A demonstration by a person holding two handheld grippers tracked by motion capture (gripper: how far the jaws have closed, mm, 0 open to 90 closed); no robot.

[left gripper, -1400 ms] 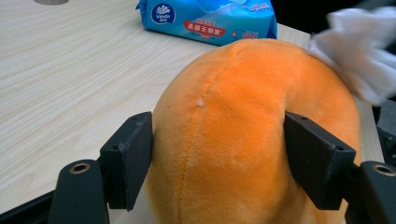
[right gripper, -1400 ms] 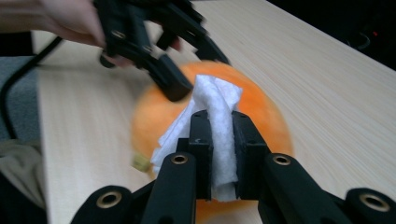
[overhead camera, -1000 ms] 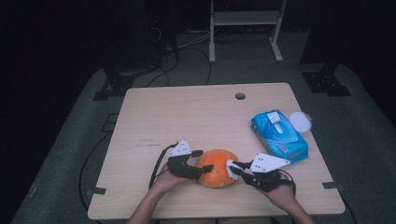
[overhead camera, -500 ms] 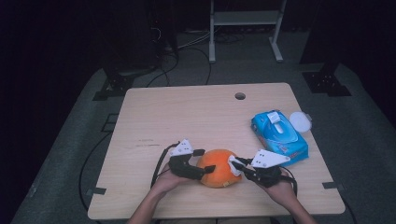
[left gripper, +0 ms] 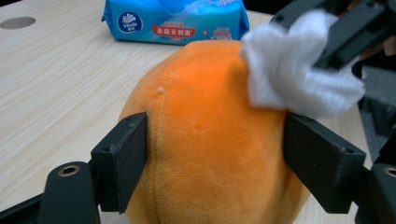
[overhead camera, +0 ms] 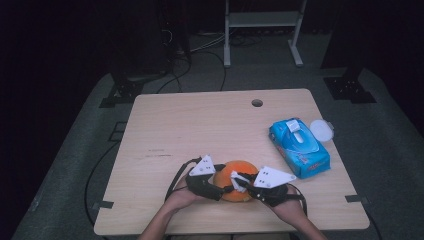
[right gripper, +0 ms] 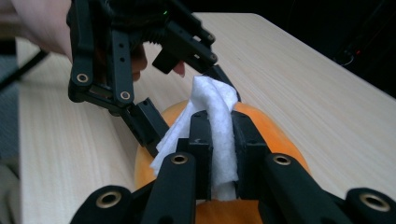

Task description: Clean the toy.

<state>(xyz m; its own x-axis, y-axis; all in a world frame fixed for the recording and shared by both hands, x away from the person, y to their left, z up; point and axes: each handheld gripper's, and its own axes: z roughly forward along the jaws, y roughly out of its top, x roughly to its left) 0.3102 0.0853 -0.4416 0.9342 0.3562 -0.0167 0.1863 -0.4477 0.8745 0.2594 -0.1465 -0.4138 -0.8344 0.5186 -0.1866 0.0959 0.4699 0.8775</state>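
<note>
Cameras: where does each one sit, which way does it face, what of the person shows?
High view: above the near edge, facing forward and down on the table; forearms, both hands.
Left gripper view: on the left gripper, facing the orange plush.
Right gripper view: on the right gripper, clamping the white wipe.
Shared: plush and wipe.

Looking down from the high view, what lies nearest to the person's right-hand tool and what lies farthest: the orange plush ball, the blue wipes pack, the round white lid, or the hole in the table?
From the right tool:
1. Orange plush ball, right against it, toward the left.
2. Blue wipes pack, to the right and farther back.
3. Round white lid, just beyond the pack, near the table's right edge.
4. Hole in the table, at the far edge.
</note>
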